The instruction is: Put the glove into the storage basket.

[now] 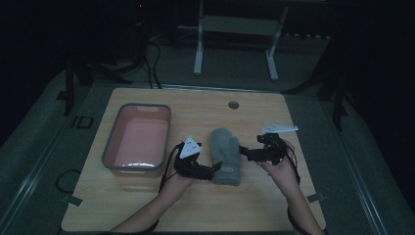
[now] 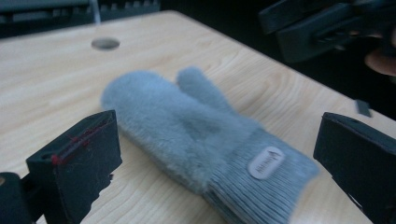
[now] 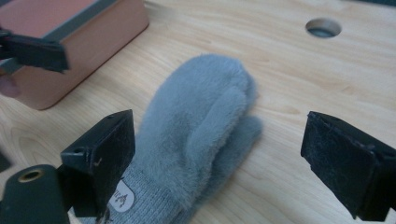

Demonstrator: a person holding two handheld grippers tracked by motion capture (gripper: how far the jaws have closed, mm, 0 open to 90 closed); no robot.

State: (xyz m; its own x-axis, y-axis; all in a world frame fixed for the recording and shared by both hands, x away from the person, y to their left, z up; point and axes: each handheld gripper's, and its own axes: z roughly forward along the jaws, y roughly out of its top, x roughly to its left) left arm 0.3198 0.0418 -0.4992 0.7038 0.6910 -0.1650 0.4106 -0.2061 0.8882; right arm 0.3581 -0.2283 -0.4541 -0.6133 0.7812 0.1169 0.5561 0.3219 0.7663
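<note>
A fluffy grey mitten (image 1: pixel 225 155) lies flat on the wooden table, its ribbed cuff toward the person and a small white label on the cuff (image 2: pixel 265 162). My left gripper (image 1: pixel 213 169) is at the cuff's left side, open, with the cuff lying between its two jaws in the left gripper view. My right gripper (image 1: pixel 243 152) is at the mitten's right edge, open, its jaws wide on either side of the mitten (image 3: pixel 198 126). Nothing is held.
A pink bin with a grey rim (image 1: pixel 111 147) stands to the left of the mitten, seen also as the pink bin (image 3: pixel 88 28). A round cable hole (image 1: pixel 233 105) sits near the table's far edge. Table edges lie close on the right.
</note>
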